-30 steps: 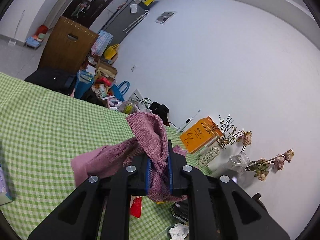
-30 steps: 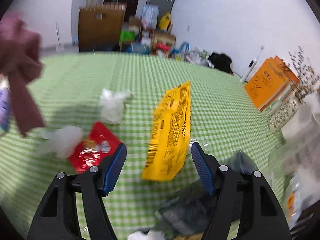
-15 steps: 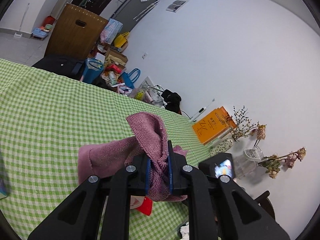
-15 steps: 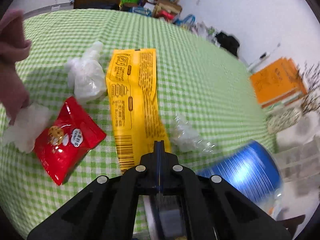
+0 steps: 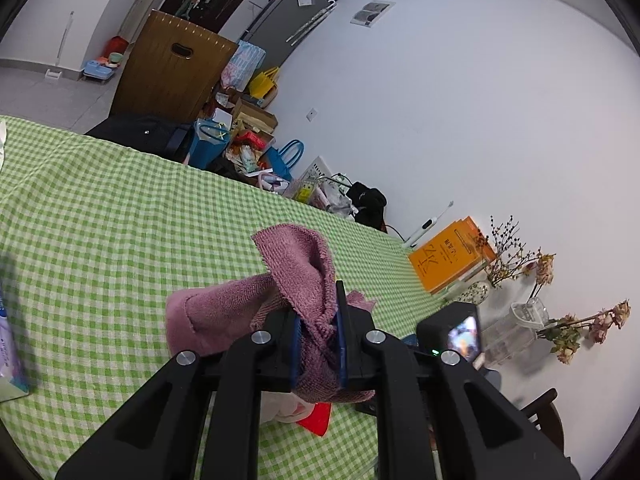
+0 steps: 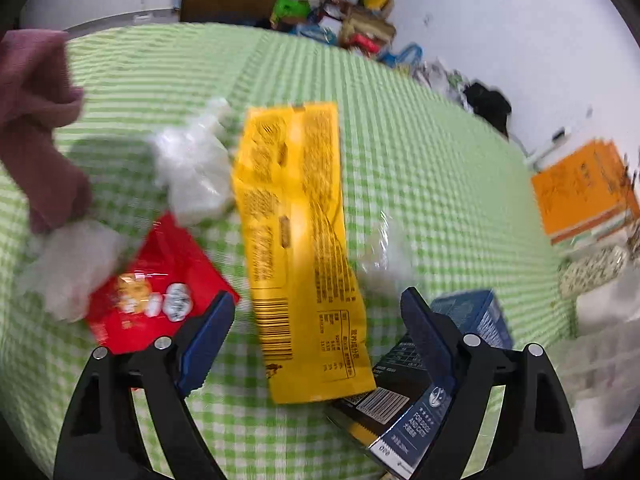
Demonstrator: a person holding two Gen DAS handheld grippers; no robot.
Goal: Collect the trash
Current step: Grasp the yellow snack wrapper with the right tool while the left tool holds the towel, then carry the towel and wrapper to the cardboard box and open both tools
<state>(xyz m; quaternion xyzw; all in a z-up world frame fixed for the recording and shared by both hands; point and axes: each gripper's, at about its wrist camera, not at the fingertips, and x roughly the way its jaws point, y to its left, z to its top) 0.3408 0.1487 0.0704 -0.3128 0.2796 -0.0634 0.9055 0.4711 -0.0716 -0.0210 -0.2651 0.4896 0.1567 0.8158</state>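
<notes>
My left gripper (image 5: 318,332) is shut on a mauve cloth (image 5: 296,268) and holds it above the green checked table; the cloth also shows at the left of the right wrist view (image 6: 36,112). My right gripper (image 6: 316,328) is open and empty, its fingers either side of the near end of a long yellow wrapper (image 6: 300,240) lying on the table. A red snack packet (image 6: 156,288), two white crumpled wads (image 6: 192,168) (image 6: 68,264) and a clear plastic scrap (image 6: 384,248) lie around it. A dark blue carton (image 6: 416,380) lies by the right finger.
Orange books (image 6: 584,192) and a patterned vase (image 6: 592,268) stand at the table's right edge, with glass vases of dried flowers (image 5: 520,320) beside them. A pale packet (image 5: 8,344) lies at the left. Boxes and bags (image 5: 240,140) crowd the floor beyond the table.
My right gripper was open, shut half a second ago, and is open again over the yellow wrapper. The left gripper still holds the cloth and has shifted slightly.
</notes>
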